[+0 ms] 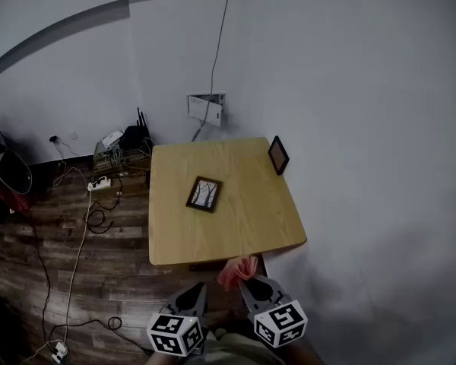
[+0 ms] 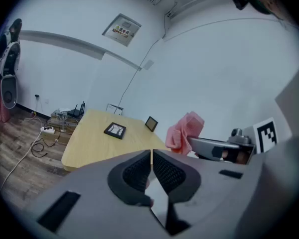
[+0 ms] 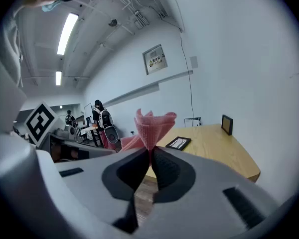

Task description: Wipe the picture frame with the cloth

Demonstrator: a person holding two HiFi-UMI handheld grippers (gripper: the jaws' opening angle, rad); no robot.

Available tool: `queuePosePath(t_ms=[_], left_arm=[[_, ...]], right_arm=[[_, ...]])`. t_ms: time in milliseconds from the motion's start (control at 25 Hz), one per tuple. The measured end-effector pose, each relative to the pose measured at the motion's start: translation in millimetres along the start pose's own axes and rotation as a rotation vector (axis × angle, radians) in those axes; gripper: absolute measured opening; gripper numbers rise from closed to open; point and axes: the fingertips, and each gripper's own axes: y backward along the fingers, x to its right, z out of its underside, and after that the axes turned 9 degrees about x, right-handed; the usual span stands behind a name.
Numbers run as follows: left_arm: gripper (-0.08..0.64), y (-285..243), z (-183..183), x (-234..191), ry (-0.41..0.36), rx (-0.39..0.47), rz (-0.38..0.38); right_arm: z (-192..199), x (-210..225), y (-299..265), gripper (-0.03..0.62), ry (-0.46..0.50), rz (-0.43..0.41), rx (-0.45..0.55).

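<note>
Closest in the head view, at the bottom edge, are the left gripper (image 1: 198, 287) and the right gripper (image 1: 247, 281). They sit side by side, short of the near edge of the counter (image 1: 247, 223). A bunched pink cloth (image 1: 238, 271) sticks out of the right gripper's tip. The picture frame (image 1: 204, 194) lies flat near the middle of the wooden counter, well apart from both grippers. A second frame (image 1: 278, 155) stands at the far right corner. It seems to lean on the wall (image 1: 349, 128), though it is too small here to be sure. Cables (image 1: 80, 234) trail over the plank floor (image 1: 30, 265) to the left of the counter.

From the left gripper view, that gripper's jaws are pressed together with nothing between them. Beyond them the picture frame lies flat on the counter, and the second frame stands farther off to its right. The right gripper reaches in from the right with the cloth bunched at its tip, clear of the counter.

From the right gripper view, the jaws are clamped on the cloth, whose folds fan upward above the pads. The picture frame lies on the counter beyond and to the right of the cloth, apart from it. The second frame stands upright farther right, by the wall. The left gripper shows at the left edge.
</note>
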Motion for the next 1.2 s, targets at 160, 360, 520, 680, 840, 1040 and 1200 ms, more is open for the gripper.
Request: queuePosePath(t_ms=[160,360,520,680,840,1040,1200], left_arm=[[0.012,10.3,4.4,3.1,0.020,0.021,-0.046],[0.012,14.9,8.4,8.5,0.034,0.030,-0.065],[0.012,17.9,10.1,10.7,0.040,0.040,-0.076],[0.012,19.7,11.9,2.2,0.066,0.045,-0.119],[0.012,17.0,15.8,-3.2,0.087,0.043,-0.148],[0.012,1.3,15.1,-5.6,0.093,0.025,-0.145],[0.012,-14.9,10.1,-4.9,0.062,0.012,-0.131]], right_arm=[[1.7,-3.5,16.3,0.014,0.006,-0.016,0.001],[4.2,-7.8,24.7,0.014,0.016,-0.034,-0.007],[9.4,-9.0,29.7,0.014,-0.002,-0.032,-0.013],[8.7,-11.0,30.6,0.014,-0.051,-0.051,0.000],[8.6,-8.3,27.1,0.014,-0.047,-0.067,-0.007],[2.3,0.7,15.0,0.014,-0.066,-0.068,0.008],[1.4,10.1,1.5,0.014,-0.077,-0.068,0.003]])
